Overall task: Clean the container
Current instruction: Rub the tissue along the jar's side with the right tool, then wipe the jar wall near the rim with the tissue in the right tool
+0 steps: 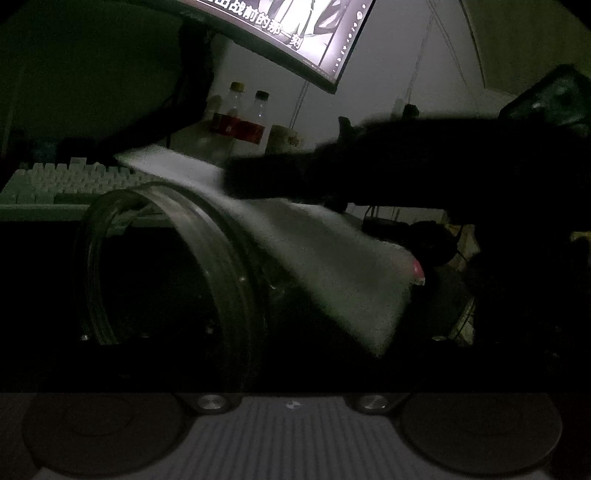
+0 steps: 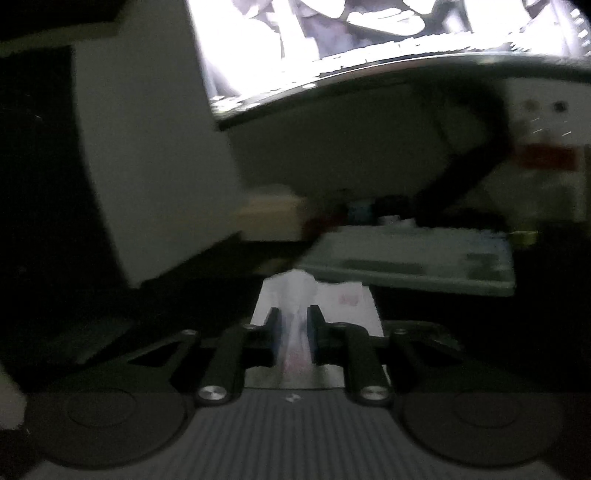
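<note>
Slippage is your risk: your right gripper (image 2: 293, 328) is nearly closed on a thin pinch of the tissue (image 1: 332, 266) draped over the glass container (image 1: 166, 266) lying just before the keyboard (image 1: 70, 181), while the left gripper's jaws are too dark to judge.

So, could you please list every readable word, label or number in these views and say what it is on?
"战前的那一刻": white subtitle on the monitor; the characters before it are cut off.
Red labels on the two bottles: too small to read.
Pink print on the tissue: blurred.
Keyboard keys: unreadable.
</note>
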Action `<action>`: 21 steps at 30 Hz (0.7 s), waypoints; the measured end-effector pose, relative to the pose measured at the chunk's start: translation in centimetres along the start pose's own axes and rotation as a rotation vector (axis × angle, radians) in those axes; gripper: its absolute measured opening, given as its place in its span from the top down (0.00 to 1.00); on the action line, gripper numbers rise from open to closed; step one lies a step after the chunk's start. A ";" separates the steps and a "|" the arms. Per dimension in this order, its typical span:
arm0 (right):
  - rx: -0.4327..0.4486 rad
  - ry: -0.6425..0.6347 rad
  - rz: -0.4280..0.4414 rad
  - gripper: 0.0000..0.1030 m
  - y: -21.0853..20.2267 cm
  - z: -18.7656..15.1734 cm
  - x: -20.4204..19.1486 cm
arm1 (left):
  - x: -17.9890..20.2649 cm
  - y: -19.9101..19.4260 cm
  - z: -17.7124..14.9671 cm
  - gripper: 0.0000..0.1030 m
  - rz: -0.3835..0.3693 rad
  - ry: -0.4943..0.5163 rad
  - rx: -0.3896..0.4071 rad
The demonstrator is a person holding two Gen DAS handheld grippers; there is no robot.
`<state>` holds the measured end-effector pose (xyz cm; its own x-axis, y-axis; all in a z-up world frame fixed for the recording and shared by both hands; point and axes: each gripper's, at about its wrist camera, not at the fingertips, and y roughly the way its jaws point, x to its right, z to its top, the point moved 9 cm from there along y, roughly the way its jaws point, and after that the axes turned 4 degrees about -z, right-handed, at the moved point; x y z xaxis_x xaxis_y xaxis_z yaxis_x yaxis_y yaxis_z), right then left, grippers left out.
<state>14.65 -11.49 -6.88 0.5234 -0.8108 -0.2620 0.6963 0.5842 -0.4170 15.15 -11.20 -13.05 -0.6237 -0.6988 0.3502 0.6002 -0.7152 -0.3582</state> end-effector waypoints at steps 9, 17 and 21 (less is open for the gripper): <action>0.049 0.060 -0.276 0.78 -0.3 -0.2 5.4 | 0.3 1.0 0.3 0.00 -0.002 0.026 -0.010; 0.060 0.055 -0.237 0.78 -0.3 -0.2 5.4 | 2.1 1.2 -1.2 0.00 0.105 0.166 -0.067; 0.067 0.030 -0.251 0.78 -0.4 -0.3 5.1 | 3.4 1.1 -1.7 0.00 0.077 0.196 -0.087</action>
<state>16.93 -15.82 -8.29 0.3157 -0.9309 -0.1839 0.8340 0.3646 -0.4141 12.80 -14.36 -13.72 -0.6683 -0.7291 0.1475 0.6093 -0.6502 -0.4539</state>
